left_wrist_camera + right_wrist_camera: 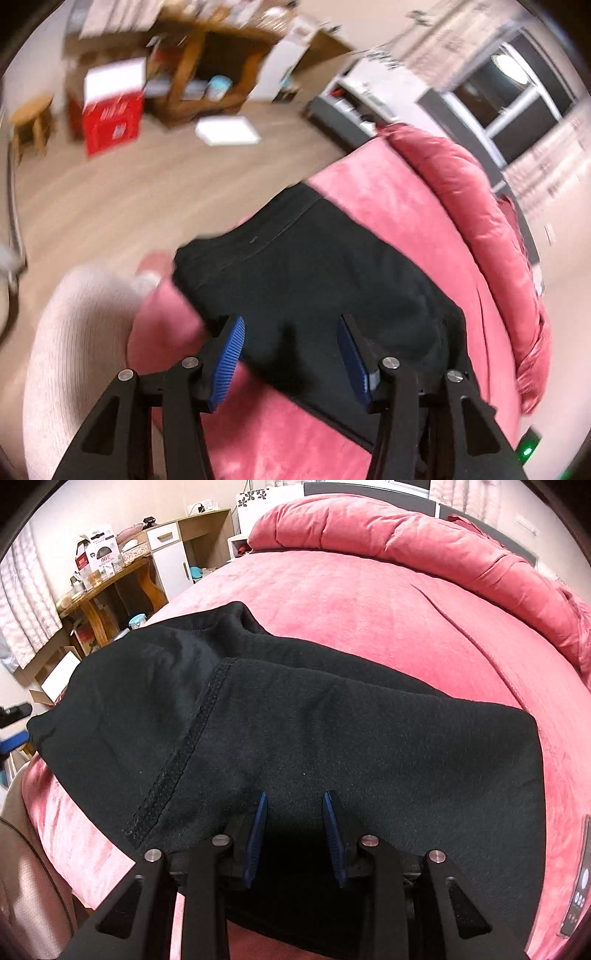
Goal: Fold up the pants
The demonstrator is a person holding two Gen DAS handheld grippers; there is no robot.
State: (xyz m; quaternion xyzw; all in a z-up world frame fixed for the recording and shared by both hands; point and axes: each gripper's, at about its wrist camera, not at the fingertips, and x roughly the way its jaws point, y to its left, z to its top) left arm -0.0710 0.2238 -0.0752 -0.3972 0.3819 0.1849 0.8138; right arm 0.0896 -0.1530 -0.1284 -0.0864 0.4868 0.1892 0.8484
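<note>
The black pants (295,716) lie folded on the pink bed cover (369,602), at the near edge of the bed. In the right wrist view the long axis of the bundle runs from the left edge of the bed, where 1 rounded end (48,727) overhangs, toward the right, where a straight folded edge (532,775) ends on the cover. A stitched seam (192,734) runs diagonally across the top layer, from the near edge up toward the middle of the fabric. A second layer with a hemmed opening (221,624) shows behind the top layer, on the side toward the head of the bed.

The right gripper (293,805) is directly above the near part of the pants. Its 2 blue pads (332,830) stand apart with dark fabric visible in the gap; whether the fabric is pinched cannot be told.

The left gripper (291,332) is spread wide over the near end of the pants (314,266). Its 2 blue pads (231,362) are well apart and nothing sits between them. This view is motion-blurred.

A rolled pink duvet (424,542) lies along the far edge of the bed. A wooden desk (107,590) stands beside the left edge of the bed, and a red box (110,118) stands on the floor.
</note>
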